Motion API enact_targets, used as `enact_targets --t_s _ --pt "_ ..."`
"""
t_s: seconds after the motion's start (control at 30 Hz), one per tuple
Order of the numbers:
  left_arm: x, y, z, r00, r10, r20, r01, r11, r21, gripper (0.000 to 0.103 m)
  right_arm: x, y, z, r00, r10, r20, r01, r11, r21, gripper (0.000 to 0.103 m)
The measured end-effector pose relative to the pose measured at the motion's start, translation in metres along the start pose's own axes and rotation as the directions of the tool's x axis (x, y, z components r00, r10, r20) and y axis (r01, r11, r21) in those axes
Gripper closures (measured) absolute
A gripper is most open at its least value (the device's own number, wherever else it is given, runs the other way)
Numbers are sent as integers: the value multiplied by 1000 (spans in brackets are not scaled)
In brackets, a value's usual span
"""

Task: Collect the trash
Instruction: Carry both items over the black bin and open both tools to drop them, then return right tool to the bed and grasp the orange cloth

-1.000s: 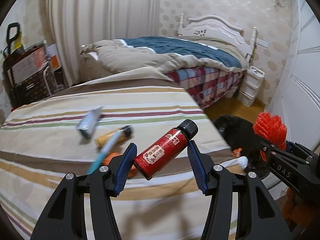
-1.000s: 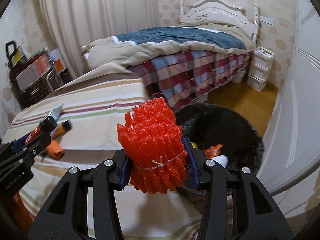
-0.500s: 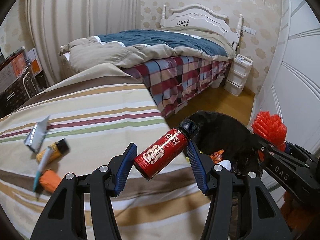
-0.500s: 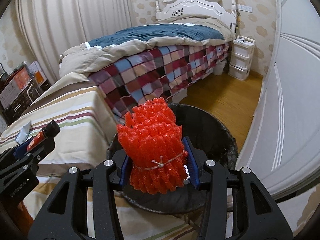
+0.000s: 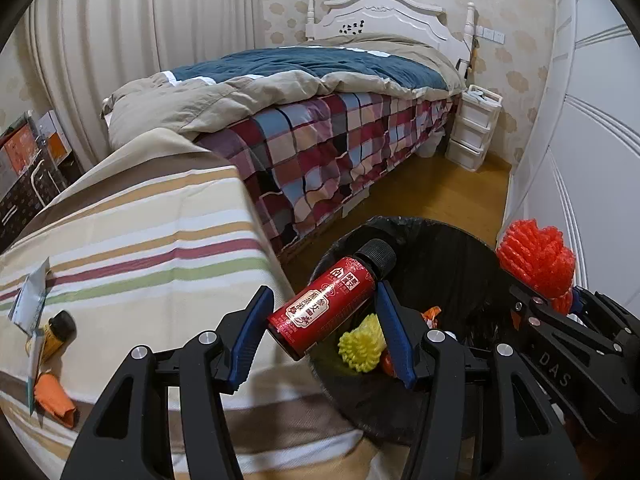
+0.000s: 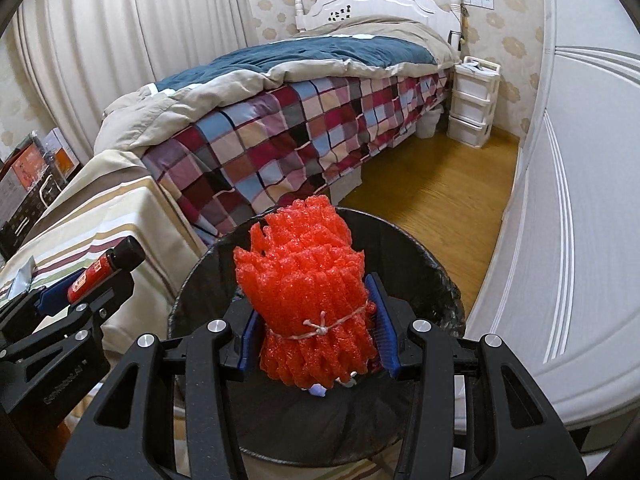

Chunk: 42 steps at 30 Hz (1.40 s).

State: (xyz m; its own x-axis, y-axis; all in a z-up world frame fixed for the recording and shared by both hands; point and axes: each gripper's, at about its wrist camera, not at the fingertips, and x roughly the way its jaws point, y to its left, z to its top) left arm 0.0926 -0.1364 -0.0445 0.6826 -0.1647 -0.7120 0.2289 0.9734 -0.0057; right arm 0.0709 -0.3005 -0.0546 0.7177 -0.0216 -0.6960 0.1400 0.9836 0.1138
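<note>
below, black bin [image 6: 420, 248] on wood floor [image 6: 436, 192]; left jaws clamp red bottle [image 5: 324, 306], right jaws red foam net [image 6: 308, 292].

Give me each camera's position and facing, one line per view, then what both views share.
Left wrist: sits on the left gripper, looking down along its fingers at the red bottle it clamps, striped table left, black bin ahead.
Right wrist: sits on the right gripper, looking down at the red foam net it clamps over the bin.
Shared: bin, bottle, foam net, bed, each other's gripper.
</note>
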Motion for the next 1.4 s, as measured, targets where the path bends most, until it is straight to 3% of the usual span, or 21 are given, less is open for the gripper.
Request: enact_targets --t_s 0.2,0.3,0.43,0.83,1.1,1.4 --pt "14 -14 3 1000 11 -23 -10 999 36 48 5 -7 1 1000 -11 2 11 1000 8 56" --pt "17 -16 4 999 10 -39 -9 999 42 47 7 -11 1 1000 -16 3 16 1000 16 45" --pt "14 -13 4 999 20 -26 -19 999 32 28 6 -14 -1 999 -31 9 31 999 29 40" --pt "-6 4 -6 997 76 10 -76 997 15 20 -10 -11 -2 999 -36 36 34 999 36 29" --pt "-34 35 -16 992 123 42 -122 992 -13 20 -26 10 -11 999 8 35 -8 1000 19 26" --pt "-66 93 -45 974 223 44 -220 973 -63 20 -36 70 -26 994 113 4 -113 992 -58 26"
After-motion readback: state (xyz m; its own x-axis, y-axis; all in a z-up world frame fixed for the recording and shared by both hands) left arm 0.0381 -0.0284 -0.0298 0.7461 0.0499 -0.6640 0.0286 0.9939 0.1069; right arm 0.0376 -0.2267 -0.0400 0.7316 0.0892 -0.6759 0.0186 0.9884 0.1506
